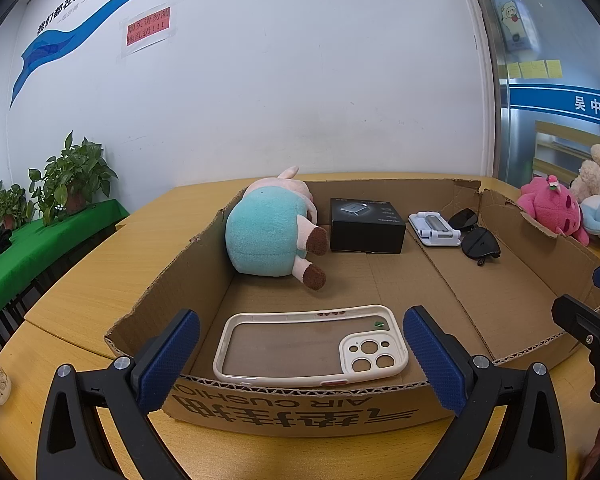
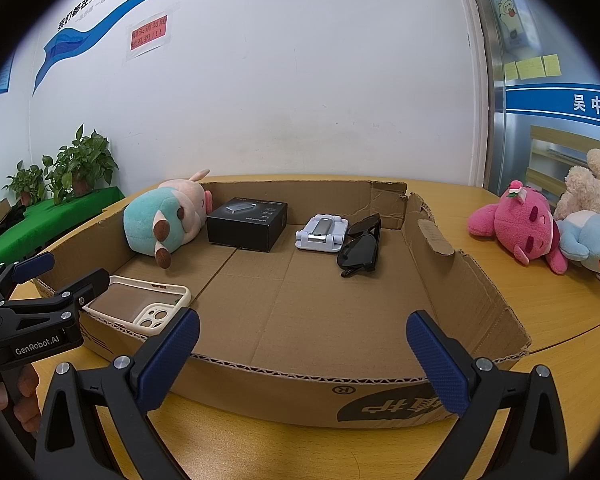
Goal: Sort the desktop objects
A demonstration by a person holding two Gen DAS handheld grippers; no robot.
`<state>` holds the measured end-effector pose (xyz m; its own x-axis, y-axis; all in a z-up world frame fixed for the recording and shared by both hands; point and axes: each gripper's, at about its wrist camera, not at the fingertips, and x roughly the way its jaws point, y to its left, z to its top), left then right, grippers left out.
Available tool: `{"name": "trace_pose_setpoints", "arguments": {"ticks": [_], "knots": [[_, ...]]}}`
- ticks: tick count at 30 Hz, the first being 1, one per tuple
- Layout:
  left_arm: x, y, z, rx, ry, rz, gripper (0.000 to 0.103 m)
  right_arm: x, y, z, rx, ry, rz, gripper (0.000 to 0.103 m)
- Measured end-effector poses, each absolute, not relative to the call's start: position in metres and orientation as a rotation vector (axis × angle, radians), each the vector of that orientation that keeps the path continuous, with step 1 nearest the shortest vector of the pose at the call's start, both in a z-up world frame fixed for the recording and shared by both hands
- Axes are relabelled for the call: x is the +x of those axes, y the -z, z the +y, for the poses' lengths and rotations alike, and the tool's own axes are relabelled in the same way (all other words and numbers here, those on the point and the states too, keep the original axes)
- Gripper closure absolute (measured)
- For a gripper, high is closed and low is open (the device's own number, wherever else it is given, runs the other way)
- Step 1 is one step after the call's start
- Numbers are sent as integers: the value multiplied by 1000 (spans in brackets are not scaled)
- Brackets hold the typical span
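Behind left claw (image 2: 66,276), phone case (image 2: 140,304) half-hidden.

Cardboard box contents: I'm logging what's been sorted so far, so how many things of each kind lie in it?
Plush toy: 1
Black product box: 1
White phone stand: 1
Sunglasses: 1
Phone case: 1
Total in the cardboard box: 5

Left gripper (image 1: 300,354) and right gripper (image 2: 302,356) hover side by side, jaws spread, empty.
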<state>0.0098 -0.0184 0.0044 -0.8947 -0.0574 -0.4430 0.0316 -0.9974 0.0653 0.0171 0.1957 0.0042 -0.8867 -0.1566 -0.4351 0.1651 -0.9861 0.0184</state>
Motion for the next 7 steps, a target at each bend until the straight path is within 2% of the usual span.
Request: {"name": "trace_pose_setpoints", "arguments": {"ticks": [7], "knots": [[10, -5, -18, 707, 3013, -87, 0, 17, -4, 196, 666, 2900, 29, 0]]}}
